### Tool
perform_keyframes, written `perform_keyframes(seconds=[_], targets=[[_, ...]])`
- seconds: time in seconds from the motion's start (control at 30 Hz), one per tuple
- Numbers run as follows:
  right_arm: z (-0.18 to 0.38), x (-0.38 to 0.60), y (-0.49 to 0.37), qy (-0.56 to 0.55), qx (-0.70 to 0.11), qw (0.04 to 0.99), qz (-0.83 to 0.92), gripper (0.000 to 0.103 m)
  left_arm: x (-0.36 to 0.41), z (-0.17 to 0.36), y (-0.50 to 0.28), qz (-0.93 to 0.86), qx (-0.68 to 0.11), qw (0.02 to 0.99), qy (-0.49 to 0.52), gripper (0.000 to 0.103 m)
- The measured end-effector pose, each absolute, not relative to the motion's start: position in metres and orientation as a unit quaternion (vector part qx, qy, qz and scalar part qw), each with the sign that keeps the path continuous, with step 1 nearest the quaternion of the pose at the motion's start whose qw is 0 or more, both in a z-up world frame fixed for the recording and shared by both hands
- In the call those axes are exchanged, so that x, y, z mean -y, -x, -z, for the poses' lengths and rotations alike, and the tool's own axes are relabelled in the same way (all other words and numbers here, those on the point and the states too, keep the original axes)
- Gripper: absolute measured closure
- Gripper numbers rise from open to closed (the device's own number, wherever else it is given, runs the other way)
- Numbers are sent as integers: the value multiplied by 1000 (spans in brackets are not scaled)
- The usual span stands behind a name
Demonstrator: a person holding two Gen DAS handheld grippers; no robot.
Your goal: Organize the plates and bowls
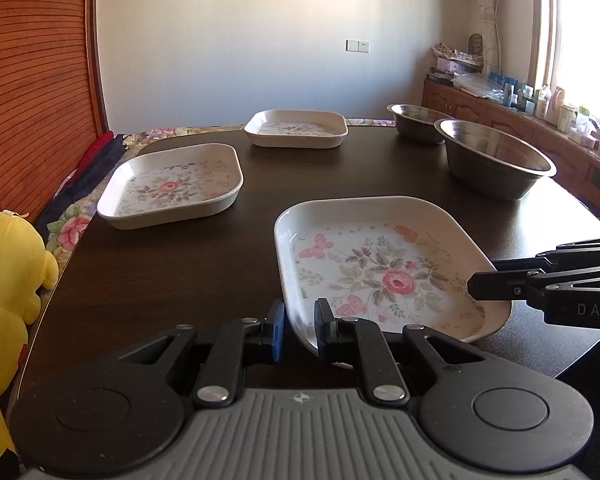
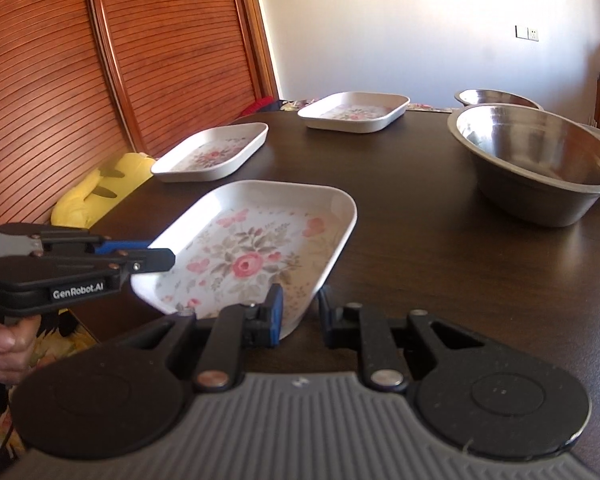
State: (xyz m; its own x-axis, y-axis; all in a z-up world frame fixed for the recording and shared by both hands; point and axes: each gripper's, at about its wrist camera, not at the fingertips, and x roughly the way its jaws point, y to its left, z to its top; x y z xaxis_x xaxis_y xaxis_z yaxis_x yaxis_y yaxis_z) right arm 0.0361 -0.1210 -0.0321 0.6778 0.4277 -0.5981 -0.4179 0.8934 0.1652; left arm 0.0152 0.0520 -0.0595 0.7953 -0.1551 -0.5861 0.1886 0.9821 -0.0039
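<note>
Two hand-held claws, seen close. The left claw (image 1: 300,320) is built of matte black linkage arms joined by round silver rivets, with blue pads (image 1: 278,330) on the inner faces of its fingers. Behind the arms sit two black round housings and a grey ribbed body stamped with a small logo. The right claw (image 2: 300,316) repeats the build: black arms, silver rivets, a blue pad on one finger, grey ribbed body. From the side, the left claw bears the white lettering "GenRobot.AI" on its black casing, and a hand (image 2: 8,340) is wrapped around its black grip.
</note>
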Motion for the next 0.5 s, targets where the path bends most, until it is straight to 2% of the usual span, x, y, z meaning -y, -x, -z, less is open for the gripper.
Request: perform_keyframes(seconds=[0.1,0.17,0.23,0.5], targets=[[32,122,-37,-10,-327,916,-232,81,-55,58,-16,85,-302,949,-23,80],[30,125,-37,-10,-323,918,-230,81,-59,56,-16,83,-297,951,-18,69],[25,128,-37,-9,-317,921,-229,81,-63,53,-17,78,-290,954,-17,53],[-5,131,-47,-5,-278,931,-238,81,-85,34,-39,55,-264,963,-13,31]])
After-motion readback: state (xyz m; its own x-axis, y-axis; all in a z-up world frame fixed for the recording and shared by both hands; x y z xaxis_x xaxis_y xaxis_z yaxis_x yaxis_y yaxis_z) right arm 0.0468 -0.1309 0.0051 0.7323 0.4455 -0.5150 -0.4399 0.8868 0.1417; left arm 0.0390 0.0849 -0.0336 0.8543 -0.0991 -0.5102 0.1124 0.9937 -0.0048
